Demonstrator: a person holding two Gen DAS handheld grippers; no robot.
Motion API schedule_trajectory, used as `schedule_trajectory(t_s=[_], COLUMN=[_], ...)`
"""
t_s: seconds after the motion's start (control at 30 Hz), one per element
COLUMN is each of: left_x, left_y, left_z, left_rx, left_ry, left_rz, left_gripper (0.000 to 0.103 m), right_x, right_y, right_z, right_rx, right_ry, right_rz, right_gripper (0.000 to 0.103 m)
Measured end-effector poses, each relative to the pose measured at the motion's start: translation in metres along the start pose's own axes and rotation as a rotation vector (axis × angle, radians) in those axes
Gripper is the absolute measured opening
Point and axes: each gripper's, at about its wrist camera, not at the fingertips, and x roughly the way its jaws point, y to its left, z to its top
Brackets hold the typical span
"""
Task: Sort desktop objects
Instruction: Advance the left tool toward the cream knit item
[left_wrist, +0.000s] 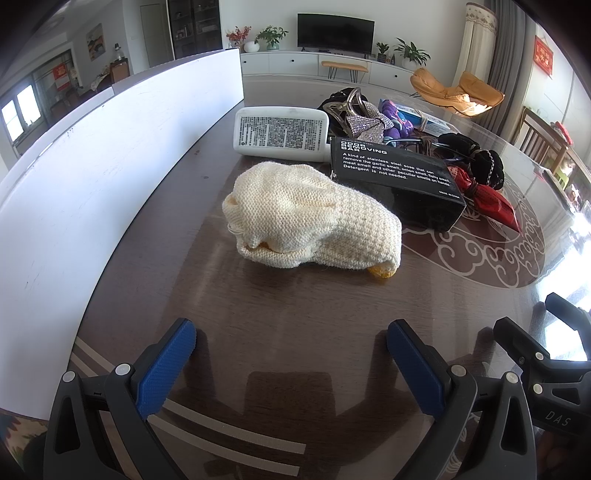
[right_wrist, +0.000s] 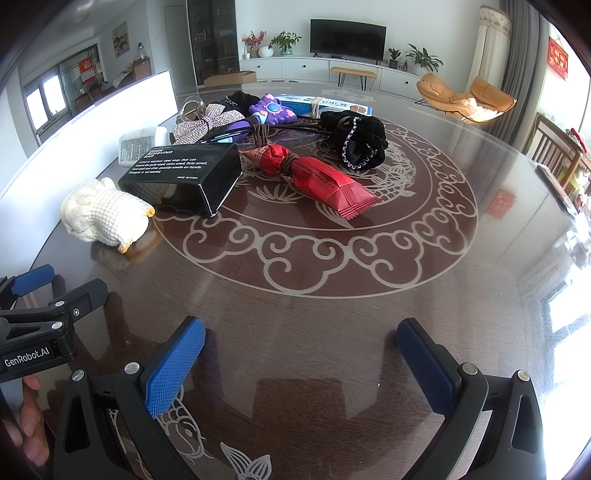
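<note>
A cream knitted cloth lies straight ahead of my left gripper, which is open and holds nothing. Behind the cloth sit a black box and a white case. My right gripper is open and holds nothing, well short of a red packet. A black velvet scrunchie, a purple butterfly toy, a rhinestone bow and a blue-white box lie farther back.
A white board stands along the left edge of the dark glass table. The other gripper shows at each view's side. A hand grips its handle. Chairs stand at the right.
</note>
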Motion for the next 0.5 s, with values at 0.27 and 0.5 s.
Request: schedule_trajectory(t_s=[0.27, 0.5], left_x=[0.000, 0.000], left_y=[0.001, 0.015], left_z=[-0.001, -0.001], left_rx=[-0.008, -0.066], left_ry=[-0.002, 0.010], left_rz=[0.005, 0.042], left_gripper=[0.103, 0.103], right_x=[0.000, 0.000], right_y=[0.000, 0.000], right_z=[0.000, 0.000], right_rx=[0.000, 0.000], right_ry=[0.000, 0.000], right_rz=[0.000, 0.000], right_gripper=[0.103, 0.103])
